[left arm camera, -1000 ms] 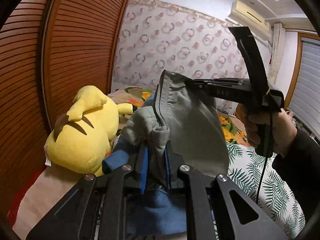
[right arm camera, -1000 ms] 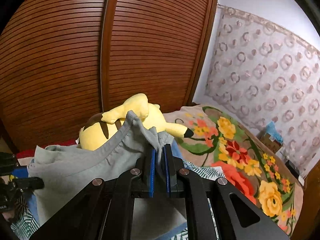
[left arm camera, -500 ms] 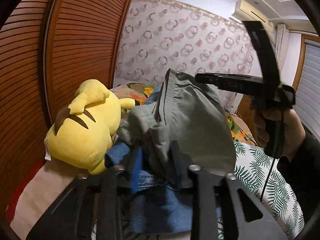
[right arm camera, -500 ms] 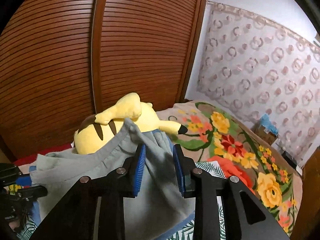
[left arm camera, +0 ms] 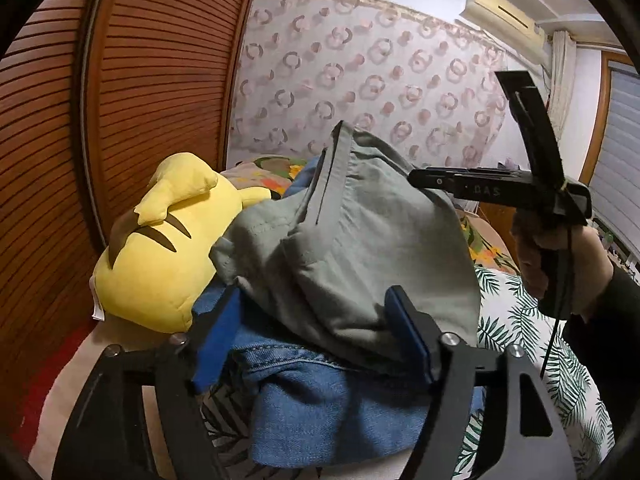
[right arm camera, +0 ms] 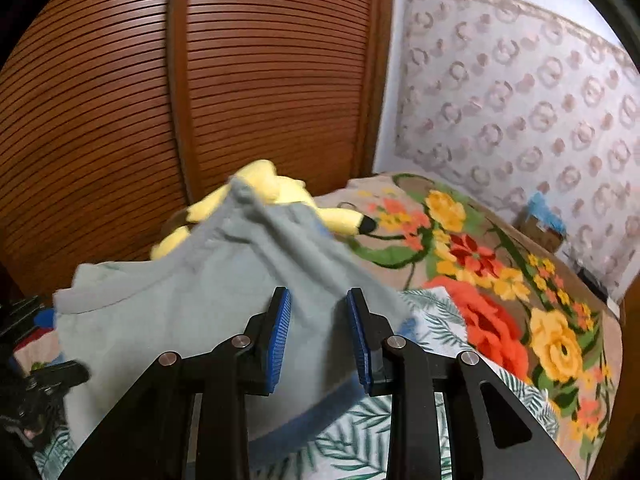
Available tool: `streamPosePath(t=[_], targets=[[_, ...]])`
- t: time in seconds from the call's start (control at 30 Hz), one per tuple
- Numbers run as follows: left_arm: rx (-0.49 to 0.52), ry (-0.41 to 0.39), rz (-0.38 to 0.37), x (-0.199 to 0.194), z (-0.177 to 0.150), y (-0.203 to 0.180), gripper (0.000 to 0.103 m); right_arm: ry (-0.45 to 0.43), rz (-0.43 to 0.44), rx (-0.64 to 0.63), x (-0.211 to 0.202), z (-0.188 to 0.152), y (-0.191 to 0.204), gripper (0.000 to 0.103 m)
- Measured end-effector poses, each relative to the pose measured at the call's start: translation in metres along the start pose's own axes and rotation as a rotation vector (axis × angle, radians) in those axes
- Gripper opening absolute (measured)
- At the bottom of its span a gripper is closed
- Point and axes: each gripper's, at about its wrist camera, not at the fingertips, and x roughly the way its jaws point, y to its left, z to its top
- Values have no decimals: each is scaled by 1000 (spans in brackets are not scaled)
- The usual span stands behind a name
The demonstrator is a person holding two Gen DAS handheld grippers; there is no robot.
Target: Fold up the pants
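With both my left gripper (left arm camera: pixel 310 334) and right gripper (right arm camera: pixel 318 334) spread open, the grey pants (left arm camera: pixel 360 240) lie heaped just ahead of their fingers on the jeans (left arm camera: pixel 340 404), so I'd re-pinch the waistband corners squarely.

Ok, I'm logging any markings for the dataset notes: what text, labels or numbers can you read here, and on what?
"DAS": pale letters, faint, on the black body of the right gripper, seen from the left wrist view.
White tag on the yellow plush toy: too small to read.
Nothing else legible in either view.
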Motion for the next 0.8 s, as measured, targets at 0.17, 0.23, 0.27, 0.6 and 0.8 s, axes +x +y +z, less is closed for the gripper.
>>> streamPosePath(t=[0.17, 0.23, 0.27, 0.6, 0.8], targets=[[0, 15, 17, 0, 1, 0, 75, 0, 14, 34, -1, 3, 3, 37], [10, 20, 32, -2, 2, -2, 75, -9, 4, 32, -8, -1, 8, 37], [15, 20, 39, -3, 2, -3, 75, -12, -1, 31, -12, -2, 11, 37], [63, -8, 42, -37, 1, -14, 83, -49, -10, 74, -72, -25, 41, 42], [79, -8, 23, -59, -3, -20, 101, -76, -31, 96, -104, -40, 56, 54]])
